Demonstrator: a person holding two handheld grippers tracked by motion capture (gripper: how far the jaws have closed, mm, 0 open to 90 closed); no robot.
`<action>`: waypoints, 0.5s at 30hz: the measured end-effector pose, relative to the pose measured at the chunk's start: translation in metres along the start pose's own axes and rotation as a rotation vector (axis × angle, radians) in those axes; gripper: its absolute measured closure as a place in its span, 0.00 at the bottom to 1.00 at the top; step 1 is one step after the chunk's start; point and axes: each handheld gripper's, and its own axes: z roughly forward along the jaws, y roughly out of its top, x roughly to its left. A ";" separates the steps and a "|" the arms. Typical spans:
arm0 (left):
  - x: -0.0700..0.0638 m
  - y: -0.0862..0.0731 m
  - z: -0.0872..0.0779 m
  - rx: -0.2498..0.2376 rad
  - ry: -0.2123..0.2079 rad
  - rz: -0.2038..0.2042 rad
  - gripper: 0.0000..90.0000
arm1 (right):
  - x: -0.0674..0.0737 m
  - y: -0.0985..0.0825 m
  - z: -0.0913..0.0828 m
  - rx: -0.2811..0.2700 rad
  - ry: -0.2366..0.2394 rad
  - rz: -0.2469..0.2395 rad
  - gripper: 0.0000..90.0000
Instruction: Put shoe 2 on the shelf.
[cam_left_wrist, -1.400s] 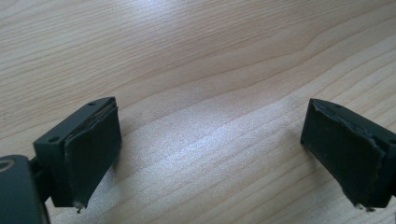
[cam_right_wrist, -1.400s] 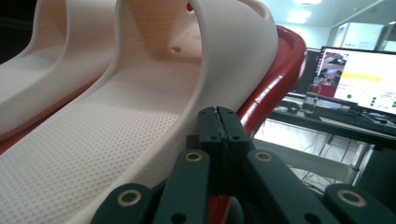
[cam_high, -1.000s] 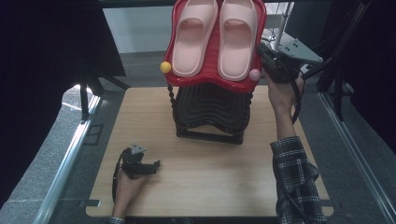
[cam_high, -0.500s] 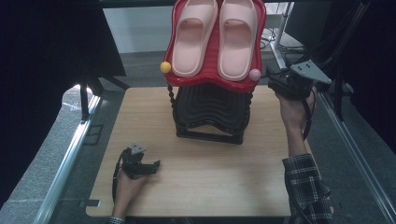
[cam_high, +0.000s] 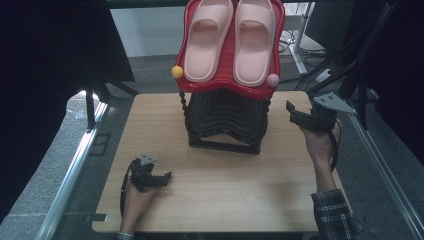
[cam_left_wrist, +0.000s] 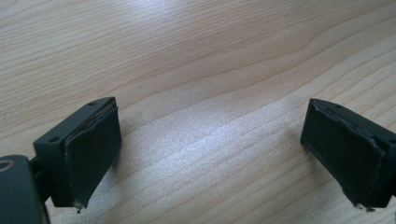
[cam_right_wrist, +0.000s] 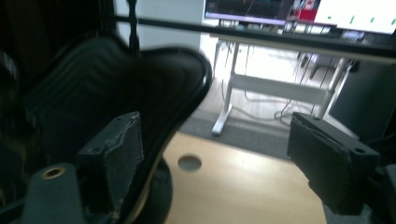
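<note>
A shoe rack (cam_high: 226, 125) stands at the back middle of the wooden table (cam_high: 220, 200), in the upper middle of the high view. Its top shelf is a red tray (cam_high: 227, 87). Its lower shelves are black and wavy. Two pink slippers (cam_high: 232, 37) lie side by side on the red tray, toes pointing away from the person. A yellow ball (cam_high: 177, 71) sits on the tray's left corner and a pink ball (cam_high: 272, 79) sits on its right corner.

The right gripper (cam_high: 296, 114) is at the right of the high view, just beside the right end of the black shelves. A hand (cam_high: 320, 142) holds it up over the table edge. A checked sleeve (cam_high: 336, 217) shows at the bottom right. The jaws have just been opening and now stand wide apart. Nothing is between them. In the right gripper view, the black shelf (cam_right_wrist: 116, 93) fills the left side, right behind the left jaw. I cannot tell if that jaw touches it. A round hole (cam_right_wrist: 189, 162) in the table shows between the two jaws, and a white desk (cam_right_wrist: 280, 84) stands far behind.

The left gripper (cam_high: 162, 178) is at the lower left of the high view, resting low on the table, well apart from the rack. A hand (cam_high: 135, 200) holds it. In the left gripper view, its two jaws stand wide apart with bare wood (cam_left_wrist: 201, 93) between them. It holds nothing.
</note>
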 end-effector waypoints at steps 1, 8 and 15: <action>0.000 0.000 0.000 0.000 0.000 0.000 0.05 | 0.000 -0.004 -0.001 0.012 0.003 -0.003 0.18; 0.000 0.000 0.000 -0.003 0.001 -0.005 0.05 | 0.004 -0.029 -0.008 0.101 0.044 -0.024 0.12; -0.001 0.000 0.000 -0.004 0.002 -0.008 0.05 | 0.006 -0.049 -0.018 0.151 0.092 -0.030 0.10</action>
